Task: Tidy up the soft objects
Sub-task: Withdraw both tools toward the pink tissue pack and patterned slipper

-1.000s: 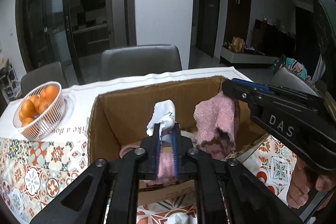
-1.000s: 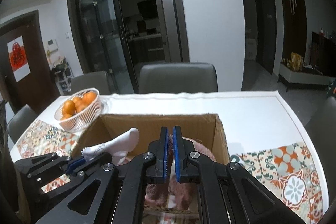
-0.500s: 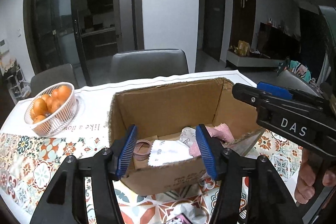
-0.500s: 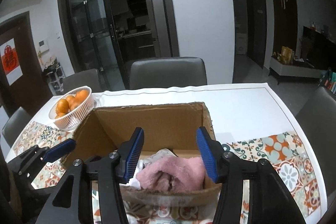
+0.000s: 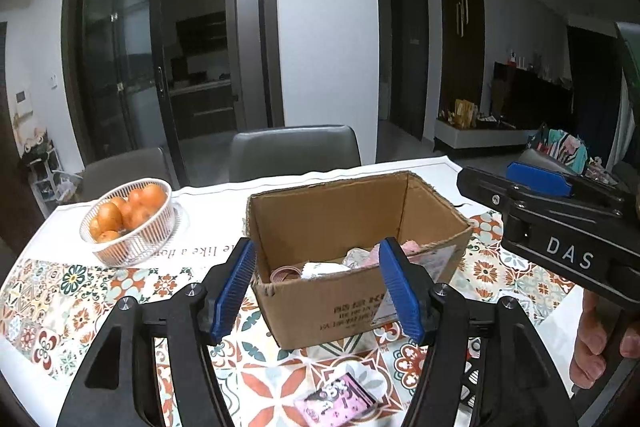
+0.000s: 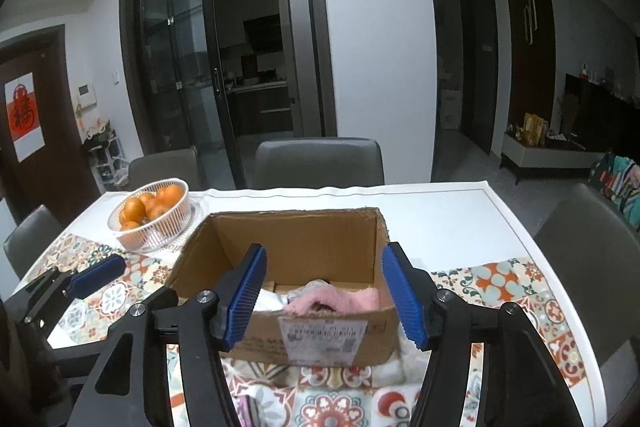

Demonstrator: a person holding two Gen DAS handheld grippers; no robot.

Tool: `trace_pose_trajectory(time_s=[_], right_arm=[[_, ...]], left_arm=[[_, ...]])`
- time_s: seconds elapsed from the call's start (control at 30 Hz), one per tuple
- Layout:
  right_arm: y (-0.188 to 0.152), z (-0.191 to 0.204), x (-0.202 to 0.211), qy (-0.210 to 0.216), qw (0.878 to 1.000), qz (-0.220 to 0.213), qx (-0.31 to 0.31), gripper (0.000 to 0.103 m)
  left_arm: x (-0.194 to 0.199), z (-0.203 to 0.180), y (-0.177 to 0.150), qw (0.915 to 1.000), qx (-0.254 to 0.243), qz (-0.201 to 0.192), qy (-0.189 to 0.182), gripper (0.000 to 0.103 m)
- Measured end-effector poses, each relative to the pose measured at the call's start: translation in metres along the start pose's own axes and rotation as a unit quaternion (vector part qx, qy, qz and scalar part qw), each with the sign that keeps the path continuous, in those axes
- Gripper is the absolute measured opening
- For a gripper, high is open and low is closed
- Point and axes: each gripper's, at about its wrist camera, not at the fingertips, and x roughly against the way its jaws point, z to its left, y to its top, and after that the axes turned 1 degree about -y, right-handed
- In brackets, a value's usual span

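An open cardboard box [image 5: 352,211] stands on the patterned tablecloth; it also shows in the right wrist view [image 6: 296,231]. Inside lie a pink fuzzy cloth [image 6: 336,299], a white cloth [image 5: 324,269] and a pink band [image 5: 286,271]. My left gripper [image 5: 320,291] is open and empty, pulled back above the box's near side. My right gripper [image 6: 324,295] is open and empty, back from the box's front wall. A pink printed packet [image 5: 340,401] lies on the table in front of the box.
A white wire basket of oranges [image 5: 130,223] stands left of the box, also in the right wrist view [image 6: 154,213]. Grey chairs [image 6: 318,163] line the table's far side. The table edge runs at the right [image 6: 532,239].
Both grippers opened and let the white and pink cloths drop into the box. Both then drew back and up from the box.
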Motion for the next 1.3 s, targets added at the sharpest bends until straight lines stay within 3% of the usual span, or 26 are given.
trace_pose_trajectory(time_s=[0.53, 0.97, 1.3], right_arm=[[-0.035, 0.005, 0.074, -0.016, 1.000, -0.023, -0.009, 0.067], [-0.085, -0.004, 0.091, -0.037, 0.999, 0.008, -0.033, 0.067], [-0.122, -0.009, 0.084, -0.044, 0.997, 0.051, -0.039, 0.067]], left_arm=[[0.066, -0.010, -0.029, 0.9995, 0.008, -0.017, 0.024, 0.075], [0.080, -0.020, -0.069, 0.9989, 0.033, -0.010, 0.032, 0.083], [0.071, -0.027, -0.107, 0.9977, 0.051, 0.031, 0.032, 0.085]])
